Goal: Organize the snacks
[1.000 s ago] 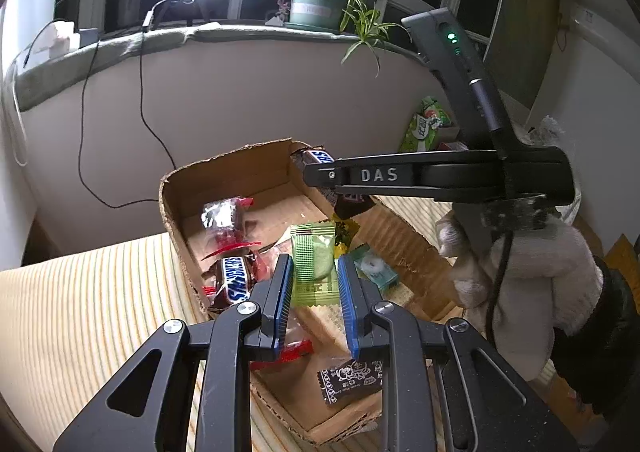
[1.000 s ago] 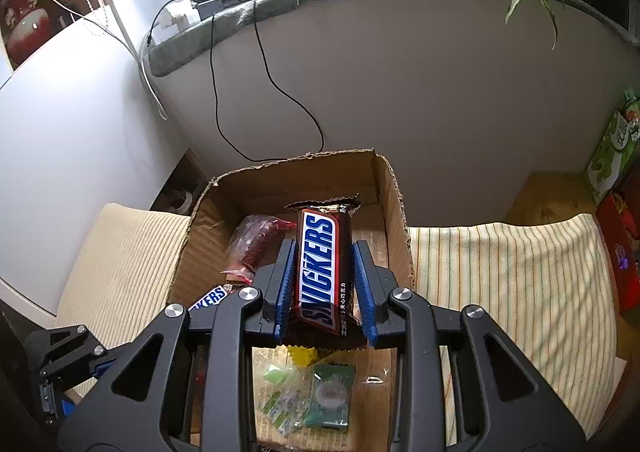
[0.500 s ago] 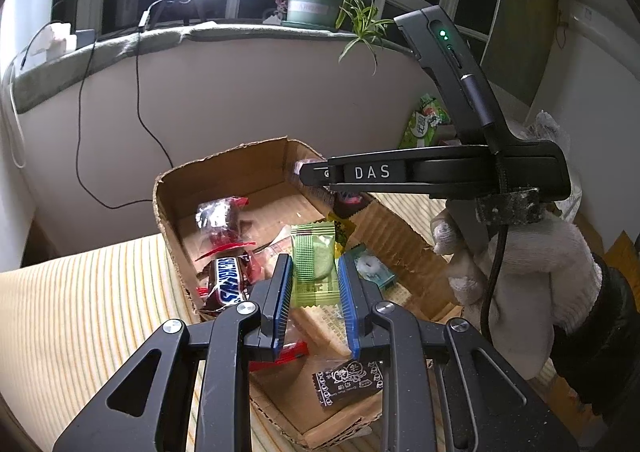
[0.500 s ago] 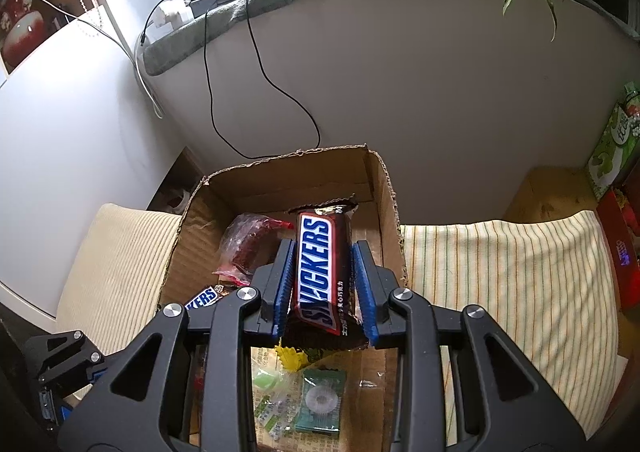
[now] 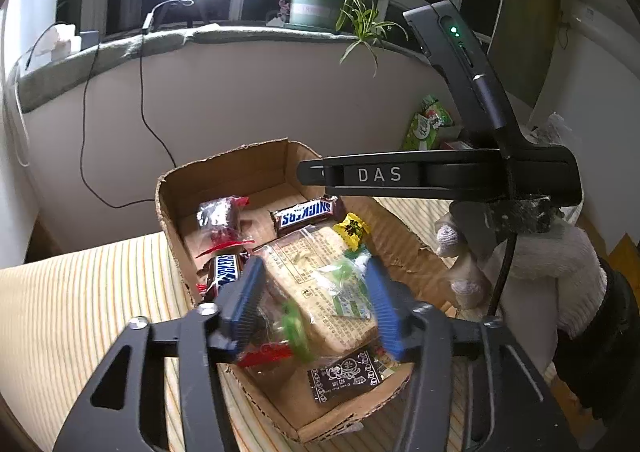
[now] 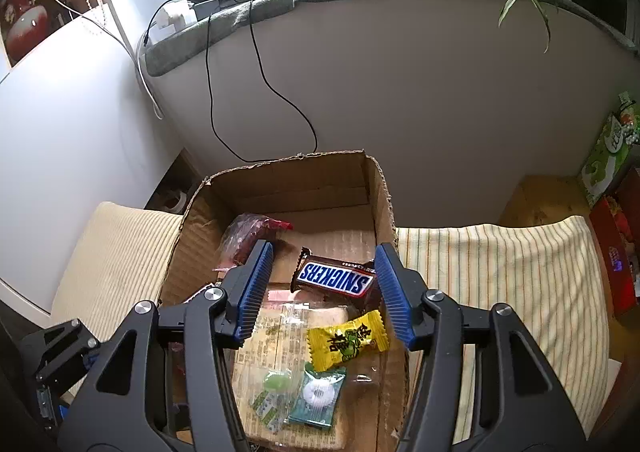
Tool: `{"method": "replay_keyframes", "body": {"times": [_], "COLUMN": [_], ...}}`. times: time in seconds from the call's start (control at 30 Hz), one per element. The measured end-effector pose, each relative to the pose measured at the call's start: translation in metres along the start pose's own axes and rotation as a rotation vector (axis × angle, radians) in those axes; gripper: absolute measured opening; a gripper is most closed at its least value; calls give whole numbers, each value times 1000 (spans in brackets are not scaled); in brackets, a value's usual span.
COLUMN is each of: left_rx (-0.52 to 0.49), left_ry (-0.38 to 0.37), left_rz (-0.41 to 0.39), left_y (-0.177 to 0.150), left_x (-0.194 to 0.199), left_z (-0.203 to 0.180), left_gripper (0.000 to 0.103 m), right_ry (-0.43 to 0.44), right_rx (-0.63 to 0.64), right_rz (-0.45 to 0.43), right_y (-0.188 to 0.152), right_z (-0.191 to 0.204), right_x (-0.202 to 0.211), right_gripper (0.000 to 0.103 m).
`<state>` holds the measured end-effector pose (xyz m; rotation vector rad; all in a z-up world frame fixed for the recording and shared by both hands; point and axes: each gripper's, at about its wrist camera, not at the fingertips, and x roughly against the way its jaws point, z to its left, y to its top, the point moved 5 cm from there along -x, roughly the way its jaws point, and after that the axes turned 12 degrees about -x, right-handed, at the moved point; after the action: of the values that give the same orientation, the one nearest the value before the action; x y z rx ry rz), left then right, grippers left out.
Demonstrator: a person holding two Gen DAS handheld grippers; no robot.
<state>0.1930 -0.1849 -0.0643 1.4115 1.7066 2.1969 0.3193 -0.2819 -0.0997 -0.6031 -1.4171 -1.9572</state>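
Observation:
A torn cardboard box [image 5: 224,166] of snacks lies on a striped cloth. In the left wrist view my left gripper [image 5: 314,300] hangs over its near end with jaws opening. A green packet [image 5: 294,328] shows as a blur between the pads, free of both. My right gripper [image 6: 324,290] is over the box's far end, jaws opening too. The Snickers bar [image 6: 334,278] lies flat on the box floor below them, touching neither pad. It also shows in the left wrist view, Snickers bar [image 5: 306,212], under the right gripper [image 5: 320,175].
The box also holds a second Snickers [image 5: 224,272], a red-wrapped candy [image 6: 248,232], a yellow candy [image 6: 346,340], a teal packet [image 6: 318,392] and a black packet [image 5: 344,376]. A gloved hand [image 5: 520,260] holds the right gripper. A wall with a cable [image 6: 260,68] stands behind.
Both grippers went from shut to open. The Snickers bar dropped out of the right gripper onto the box floor. The green packet slipped from the left pads.

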Motion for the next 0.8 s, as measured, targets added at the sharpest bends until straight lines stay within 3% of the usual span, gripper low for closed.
{"method": "replay_keyframes", "body": {"times": [0.1,0.4,0.47,0.8], "left_rx": [5,11,11,23], "left_ry": [12,28,29,40], "left_rz": [-5,-15,-18,-40], "left_y": [0,-3,-3,-7], "left_x": [4,14,17,33], "left_z": [0,-2,-3,-3], "left_gripper": [67,67,67,67], "right_ry": [1,-7,-5,-19], "right_rx": [2,28,27,48], "right_rz": [-17,-36,-51,-99], "right_y": [-1,-9,-11,-20], "right_z": [1,9,10,21], "right_x": [6,23,29,54], "right_gripper": [72,73,89,92]}}
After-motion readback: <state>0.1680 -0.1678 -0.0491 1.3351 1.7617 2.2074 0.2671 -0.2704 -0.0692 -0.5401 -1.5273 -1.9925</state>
